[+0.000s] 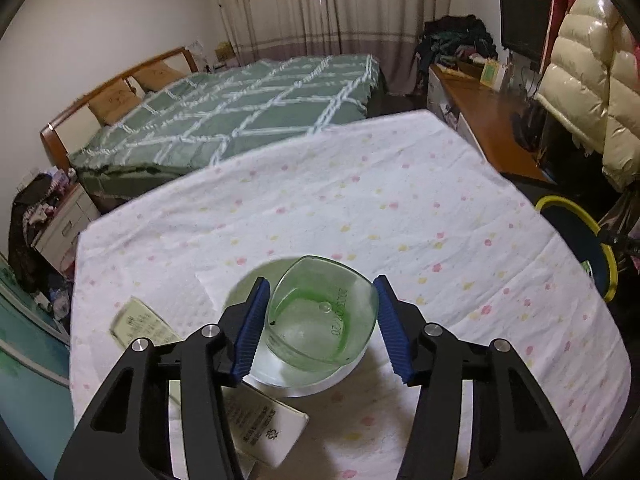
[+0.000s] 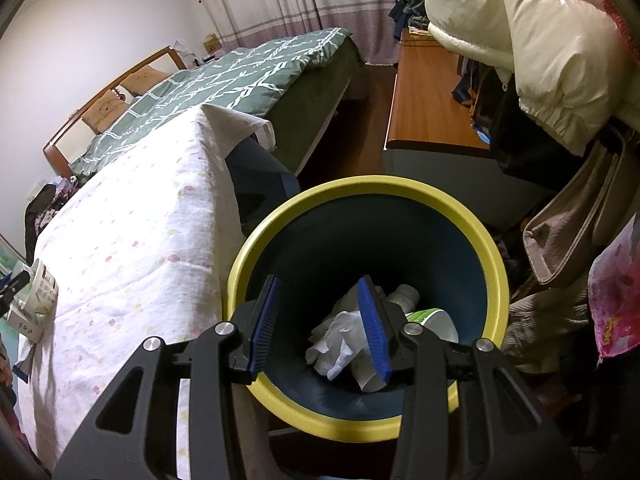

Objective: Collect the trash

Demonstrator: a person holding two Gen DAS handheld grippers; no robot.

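right wrist, bin (image 2: pixel 496 280) holding tissue (image 2: pixel 336 344)

— How's the left hand-held gripper (image 1: pixel 320 330) set?
— Pointing forward and down, its blue-padded fingers (image 1: pixel 252 328) spread wide, one at 9 o'clock and one at 3 o'clock, neither pad pressing on anything.
— And the right hand-held gripper (image 2: pixel 322 326)?
— Tilted steeply down, fingers (image 2: pixel 374 330) parted, nothing between them.

A green-quilted bed (image 1: pixel 240 116) stands before pale curtains (image 1: pixel 328 8), beside a wooden desk (image 1: pixel 488 128).
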